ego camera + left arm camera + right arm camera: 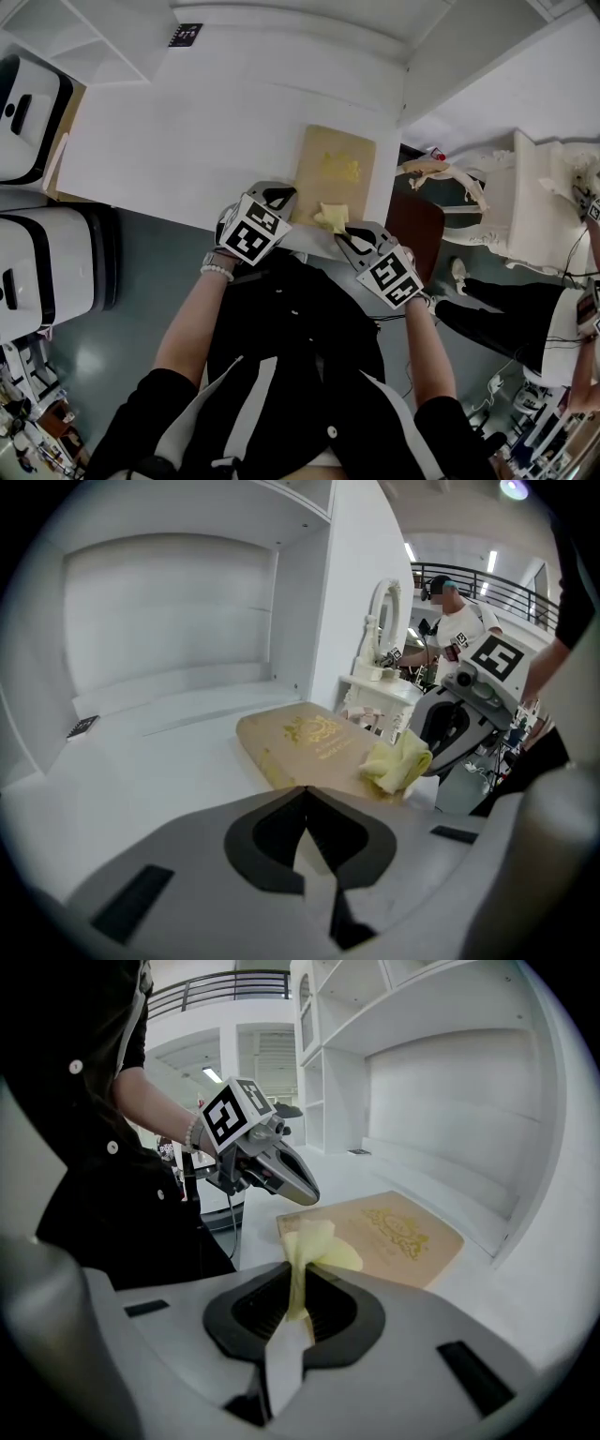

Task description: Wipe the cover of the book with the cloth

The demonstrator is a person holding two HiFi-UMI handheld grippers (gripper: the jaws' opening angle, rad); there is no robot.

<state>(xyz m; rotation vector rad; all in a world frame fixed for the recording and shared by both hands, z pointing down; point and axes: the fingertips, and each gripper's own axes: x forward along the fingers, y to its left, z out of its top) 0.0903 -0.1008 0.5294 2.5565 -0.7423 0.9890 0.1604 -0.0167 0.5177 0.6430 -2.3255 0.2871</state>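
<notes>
A tan book (334, 172) with a gold emblem lies flat near the front right edge of the white table (187, 131). A crumpled yellow cloth (331, 217) rests on the book's near end, and my right gripper (344, 231) is shut on it. In the right gripper view the cloth (306, 1249) rises out of the shut jaws of my right gripper (298, 1275), with the book (394, 1235) just beyond. My left gripper (283, 196) sits at the book's near left corner, shut and empty. In the left gripper view the book (305, 740) and cloth (399, 764) lie just past my left gripper (305, 790).
White shelving (84, 33) backs the table, and a small black marker tag (185, 35) lies at its far side. Black-and-white machines (28, 112) stand at the left. To the right are a brown chair (417, 225), a white dressing table (525, 197) and another person (525, 319).
</notes>
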